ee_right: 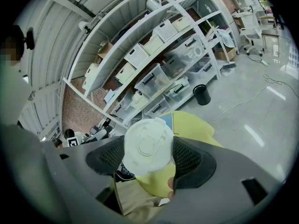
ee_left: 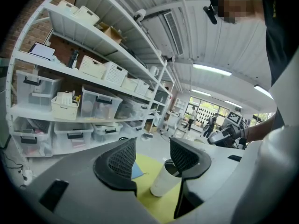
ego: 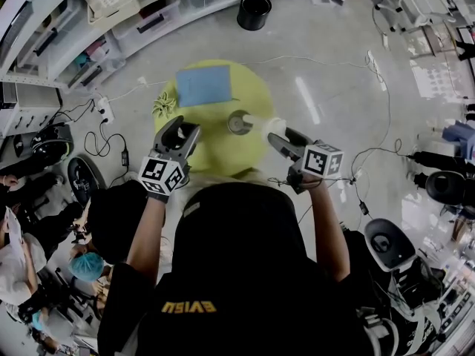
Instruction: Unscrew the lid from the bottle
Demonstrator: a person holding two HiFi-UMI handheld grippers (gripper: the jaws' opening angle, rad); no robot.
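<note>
A white bottle (ego: 239,122) stands upright and uncapped, its dark mouth showing, on the round yellow table (ego: 223,154). My left gripper (ego: 185,130) hangs open to the left of it and apart from it. In the left gripper view the bottle (ee_left: 163,180) shows beyond the gap of the left gripper (ee_left: 152,155), with nothing between the pads. My right gripper (ego: 280,135) is just right of the bottle, shut on the white lid (ego: 276,127). In the right gripper view the lid (ee_right: 148,144) fills the gap of the right gripper (ee_right: 148,157), and both pads press its rim.
A blue cloth (ego: 202,85) lies on the table's far side and a small green thing (ego: 163,106) at its left edge. A black bin (ego: 254,11) stands on the floor beyond. Shelves with storage boxes (ee_left: 70,104) curve round the back. Cables cross the floor, and people sit at lower left.
</note>
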